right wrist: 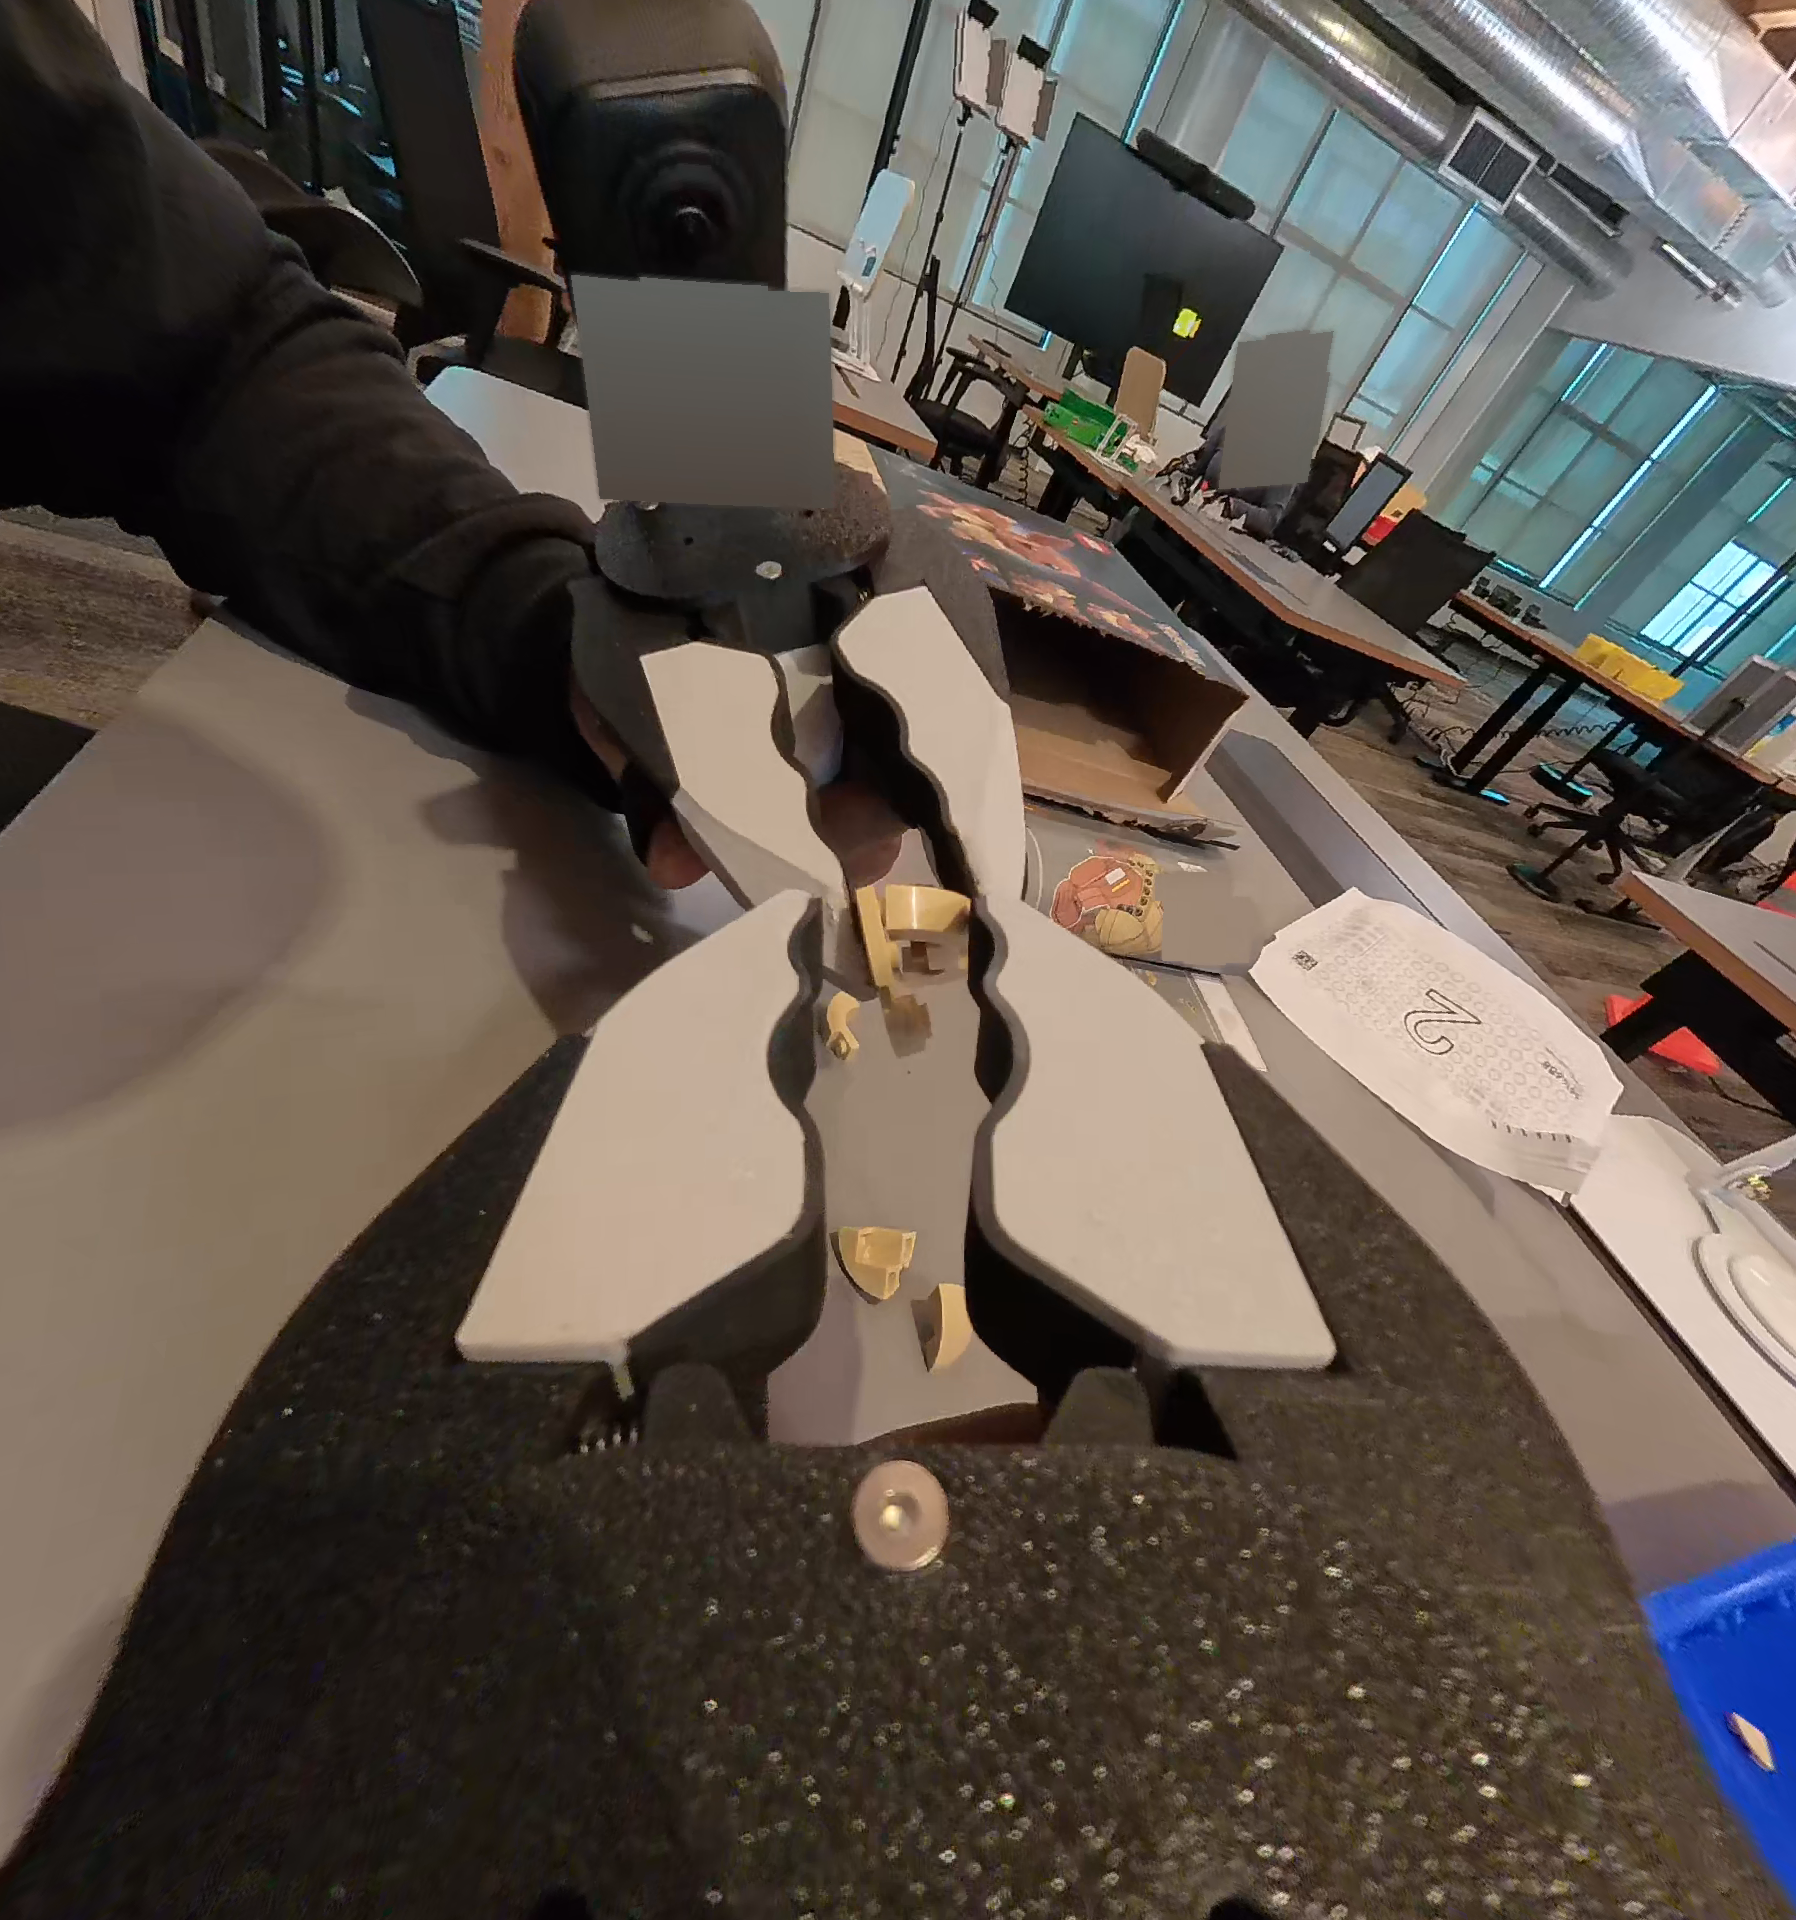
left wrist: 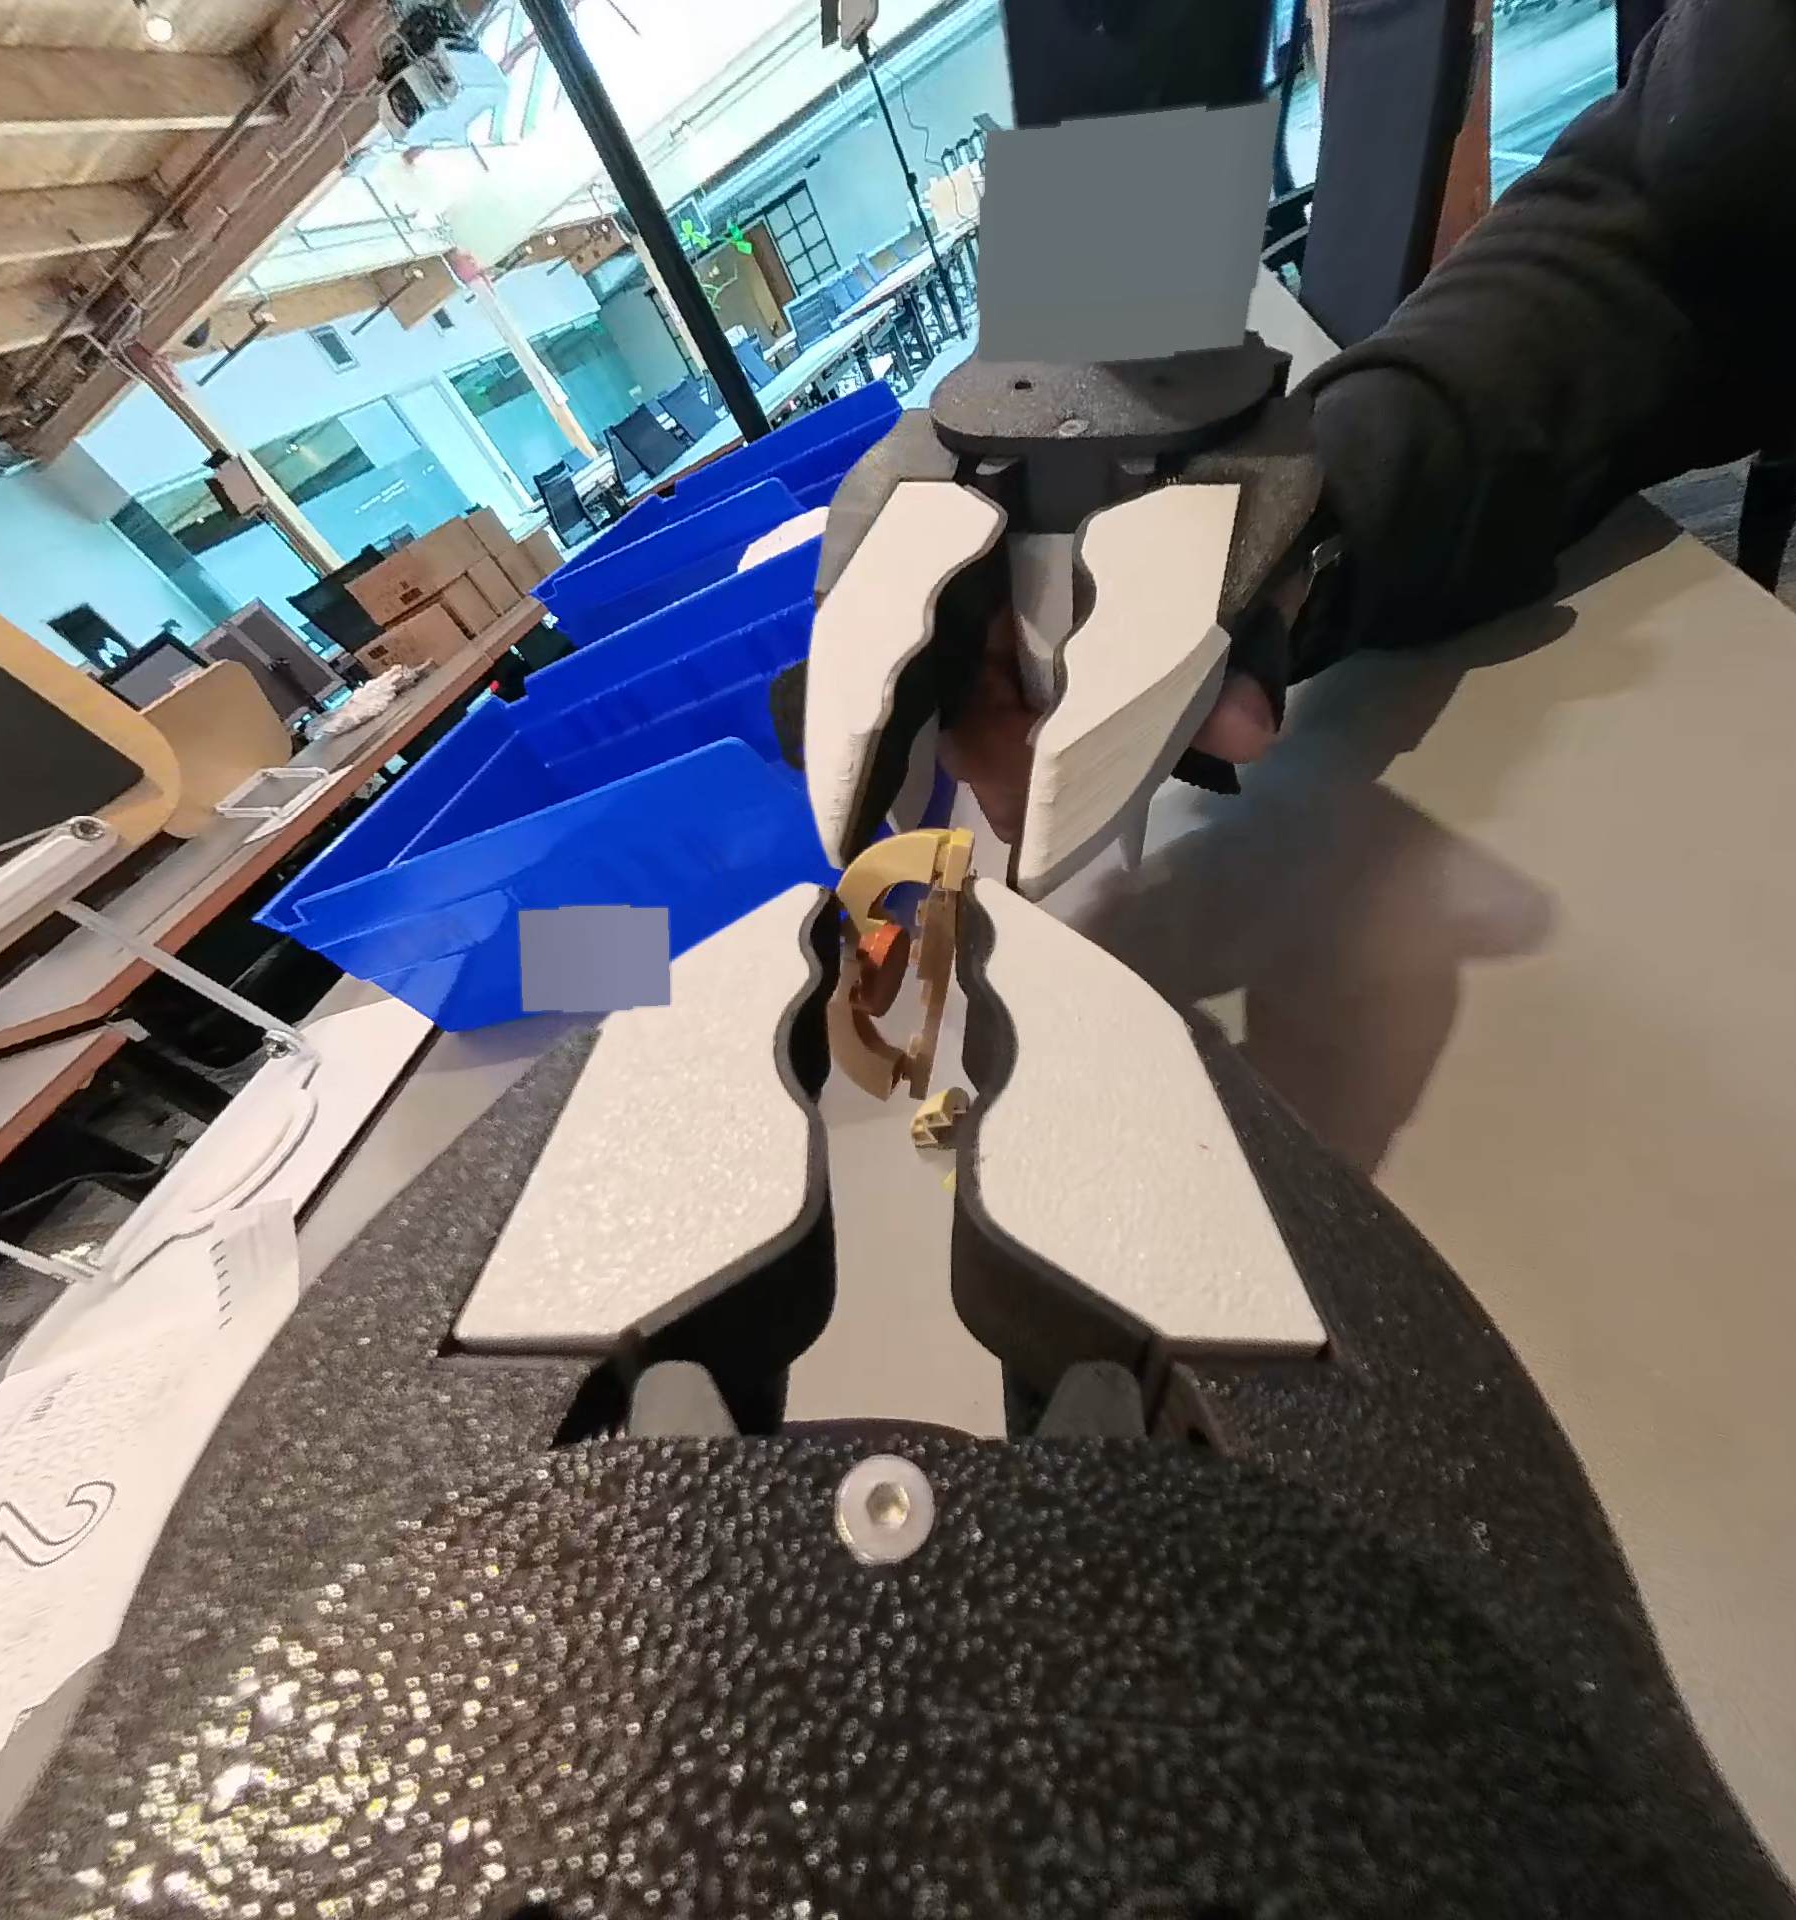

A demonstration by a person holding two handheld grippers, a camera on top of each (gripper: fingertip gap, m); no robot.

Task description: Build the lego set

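**A:** What does the left gripper (left wrist: 896, 894) have?

**B:** A tan build (left wrist: 878, 997) of small bricks: curved arches on a flat strip, with a red-brown round stud in the middle. The jaws stand narrow. One pad presses on the arch side and the other on the strip side.

**A:** And the right gripper (right wrist: 894, 909)?

**B:** It faces the left one tip to tip, and its fingertips flank the top end of the same build. The jaws are narrow too. I cannot tell whether the pads press on it or only stand beside it.

**A:** Where is the build, then?

**B:** It hangs between the two grippers over the grey table (left wrist: 1600, 1143), nearer the edge where the blue bins (left wrist: 582, 831) stand in a row.

**A:** Anything else on the surface?

**B:** Loose tan bricks (right wrist: 873, 1257) lie under the right gripper, between its fingers in its own view. A white paper bag (right wrist: 1445, 1039) rests near the opposite edge. An open cardboard box (right wrist: 1112, 727) lies beyond the left gripper, towards the far corner.
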